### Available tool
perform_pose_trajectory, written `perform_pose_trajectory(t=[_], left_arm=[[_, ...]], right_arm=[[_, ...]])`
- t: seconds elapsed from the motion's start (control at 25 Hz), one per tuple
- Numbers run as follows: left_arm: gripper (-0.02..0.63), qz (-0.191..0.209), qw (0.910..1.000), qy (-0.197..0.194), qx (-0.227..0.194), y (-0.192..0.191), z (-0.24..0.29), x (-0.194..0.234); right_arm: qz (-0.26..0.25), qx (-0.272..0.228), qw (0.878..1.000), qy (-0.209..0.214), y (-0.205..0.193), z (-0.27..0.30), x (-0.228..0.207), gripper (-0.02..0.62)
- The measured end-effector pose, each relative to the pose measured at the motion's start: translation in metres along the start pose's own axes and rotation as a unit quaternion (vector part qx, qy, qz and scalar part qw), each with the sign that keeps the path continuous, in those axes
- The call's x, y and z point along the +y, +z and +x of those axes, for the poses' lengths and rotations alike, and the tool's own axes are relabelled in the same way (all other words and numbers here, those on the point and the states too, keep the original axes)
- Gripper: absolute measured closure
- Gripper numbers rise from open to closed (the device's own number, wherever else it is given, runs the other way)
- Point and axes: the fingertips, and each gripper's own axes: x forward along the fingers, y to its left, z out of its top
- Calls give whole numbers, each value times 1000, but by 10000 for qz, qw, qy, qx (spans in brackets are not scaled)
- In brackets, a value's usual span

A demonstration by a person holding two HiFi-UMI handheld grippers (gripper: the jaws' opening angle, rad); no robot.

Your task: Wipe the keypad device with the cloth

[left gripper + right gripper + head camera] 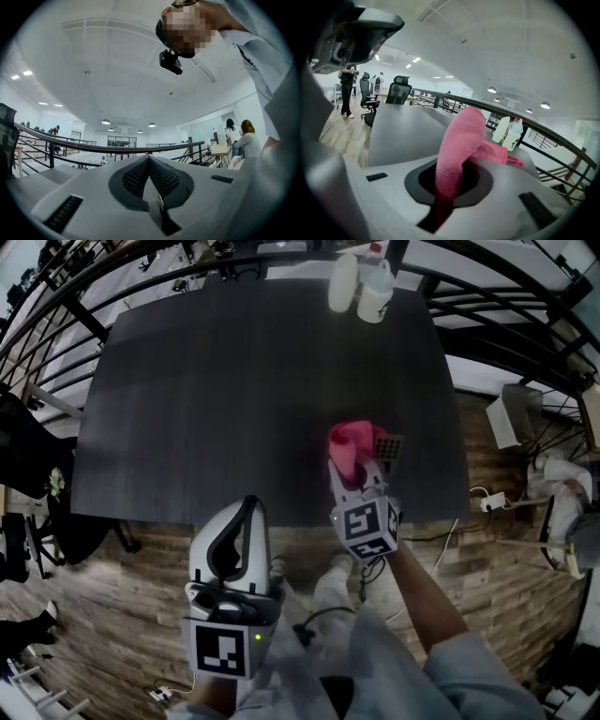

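Between the jaws of my right gripper [449, 182] sits a fold of the pink cloth [461, 138]. The jaws are closed tight on it, and the rest bunches up and flops forward past the tips. In the head view the cloth [348, 444] covers the left part of the keypad device [392, 447]. That device lies on the dark table [234, 399], near its front right edge. I can't tell whether the cloth is pressing on the keys or only hanging over them. My left gripper [150, 164] has its jaws together with nothing between them. It is held low by my body, well short of the table.

I judge the task to be at its start or in its early strokes. The cloth is in hand and at the device, but nothing proves any surface has been wiped. The exposed right side is yet to be covered.

The device looks like a small flat grey slab with a grid of keys, lying slightly askew. Two white bottles [361, 282] stand at the far edge, well apart from it.
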Motion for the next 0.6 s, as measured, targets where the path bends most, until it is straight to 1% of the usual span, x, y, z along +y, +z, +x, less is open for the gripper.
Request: perform_pose_trajectory(t=[0.12,0.28,0.4,0.6], left_arm=[[598,-2,10000,10,4,0,-1,1],[598,8,10000,4,5,1,-2,2],[598,-3,10000,-11,-10,1,-1,1],[598,-10,10000,-79,-11,0,1,-4]], right_arm=[[-101,82,9998,154,-6,1,15,568],[-185,217,9993,250,-17,-2,26,568],[-223,356,9988,245,-30,-7,26,568],[-71,567,9983,110,-53,-20,16,568]])
